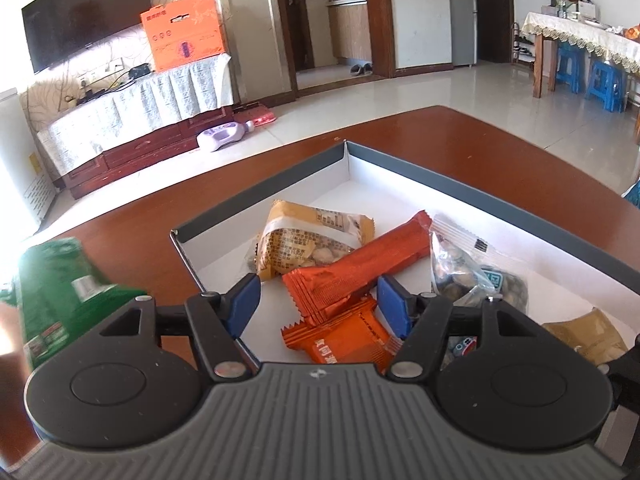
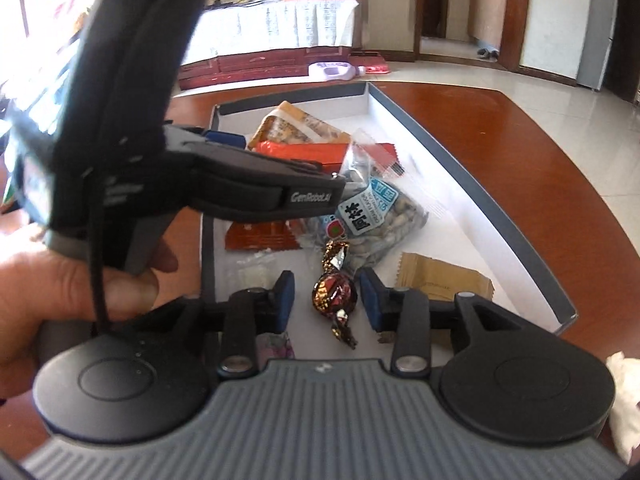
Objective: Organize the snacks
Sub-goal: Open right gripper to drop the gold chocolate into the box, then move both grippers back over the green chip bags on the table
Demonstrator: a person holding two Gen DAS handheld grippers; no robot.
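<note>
A shallow white box with a grey rim (image 1: 460, 184) lies on the brown table and holds several snacks. My left gripper (image 1: 316, 300) is open above two orange bars (image 1: 360, 268), its pads apart from them. A yellow nut packet (image 1: 304, 240) and a clear bag of seeds (image 1: 472, 276) lie beside them. My right gripper (image 2: 326, 300) is open around a dark foil-wrapped candy (image 2: 334, 292) on the box floor (image 2: 448, 232), not closed on it. The left gripper's body (image 2: 240, 192) shows in the right wrist view over the orange bars (image 2: 312, 152).
A green packet (image 1: 68, 292) lies on the table left of the box. A tan sachet (image 2: 440, 276) lies right of the candy and a small clear packet (image 2: 252, 272) to its left. White tissue (image 2: 624, 400) sits at the table's right edge.
</note>
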